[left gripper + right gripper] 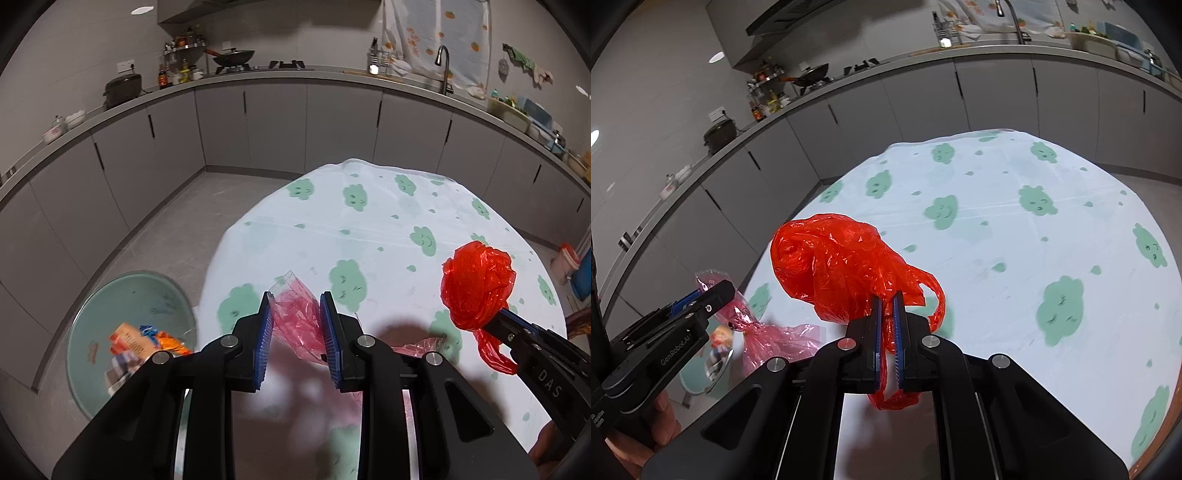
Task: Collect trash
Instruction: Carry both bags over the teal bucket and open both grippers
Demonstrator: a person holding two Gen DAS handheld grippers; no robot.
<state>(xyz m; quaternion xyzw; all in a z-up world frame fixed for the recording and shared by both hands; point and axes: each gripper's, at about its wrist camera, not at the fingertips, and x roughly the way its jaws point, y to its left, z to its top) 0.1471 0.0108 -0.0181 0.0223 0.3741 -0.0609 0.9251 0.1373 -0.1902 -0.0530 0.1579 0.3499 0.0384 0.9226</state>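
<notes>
Over the cloud-printed cloth on your worktop, your left tool clamps one crinkled pink cellophane wrapper and your right tool clamps one bunched, glossy red plastic bag.

- A cloth printed with green clouds covered the worktop beyond the hand-held gripper.
- Grey cabinets ran along the far wall.
- A wok sat on the stove, far ahead.
- A tap stood far ahead to the right.

Bin on floor left of table, counter behind
</notes>
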